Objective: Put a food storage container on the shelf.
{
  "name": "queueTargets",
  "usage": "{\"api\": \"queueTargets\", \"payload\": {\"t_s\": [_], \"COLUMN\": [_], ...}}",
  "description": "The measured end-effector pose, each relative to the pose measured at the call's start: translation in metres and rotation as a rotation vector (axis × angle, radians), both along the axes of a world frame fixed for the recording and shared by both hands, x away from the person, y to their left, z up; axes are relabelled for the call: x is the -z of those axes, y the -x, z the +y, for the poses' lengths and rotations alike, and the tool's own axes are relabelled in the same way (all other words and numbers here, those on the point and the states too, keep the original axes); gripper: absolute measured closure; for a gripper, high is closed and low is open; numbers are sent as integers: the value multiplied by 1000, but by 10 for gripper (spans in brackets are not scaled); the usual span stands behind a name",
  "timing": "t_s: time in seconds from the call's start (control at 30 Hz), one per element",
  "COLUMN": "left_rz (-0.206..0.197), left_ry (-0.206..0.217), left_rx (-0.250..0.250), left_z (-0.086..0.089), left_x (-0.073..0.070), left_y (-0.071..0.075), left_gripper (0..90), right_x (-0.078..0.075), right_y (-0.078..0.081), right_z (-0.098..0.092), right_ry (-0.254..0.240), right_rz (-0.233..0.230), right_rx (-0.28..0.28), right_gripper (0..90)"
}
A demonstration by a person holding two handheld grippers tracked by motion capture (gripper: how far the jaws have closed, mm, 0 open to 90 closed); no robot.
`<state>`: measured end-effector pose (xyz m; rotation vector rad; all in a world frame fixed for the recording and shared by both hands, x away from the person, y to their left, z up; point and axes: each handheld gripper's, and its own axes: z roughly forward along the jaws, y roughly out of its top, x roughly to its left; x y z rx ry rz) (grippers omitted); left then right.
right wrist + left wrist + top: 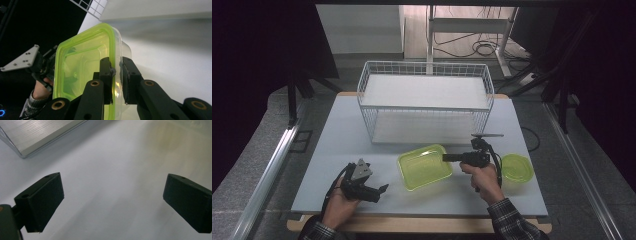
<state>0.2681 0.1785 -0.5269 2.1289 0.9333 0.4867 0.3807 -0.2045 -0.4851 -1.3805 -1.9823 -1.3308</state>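
Here, at the near left of the bench [337,150], the left gripper [383,188] rests low in the person's left hand [339,207], its jaws spread wide with nothing but bare bench top between them, as the left gripper view shows. Just to its right, near the middle of the bench, sits the clear tub [424,166] with a lime-green rim, in front of the white wire basket [426,102]. The right gripper [445,157] reaches in from the right and pinches the tub's right wall; in the right gripper view the two pads [107,75] press on either side of that wall, one inside the tub [82,67] and one outside. Farther right, beside the right hand [484,180], a green lid [517,168] lies flat on the bench.
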Motion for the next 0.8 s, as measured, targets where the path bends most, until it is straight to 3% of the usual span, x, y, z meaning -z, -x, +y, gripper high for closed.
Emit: {"api": "queueTargets", "payload": {"t_s": [0.47,0.8], "left_rz": [-1,-1], "left_ry": [-8,-18], "left_rx": [2,6], "left_z": [0,0], "left_x": [0,0], "left_y": [0,0], "left_gripper": [32,31], "right_x": [-32,-66], "right_y": [-3,-7], "right_z": [-3,-5], "right_ry": [-32,-45], "right_rz": [-50,-92], "right_rx": [6,15], "right_gripper": [796,797]}}
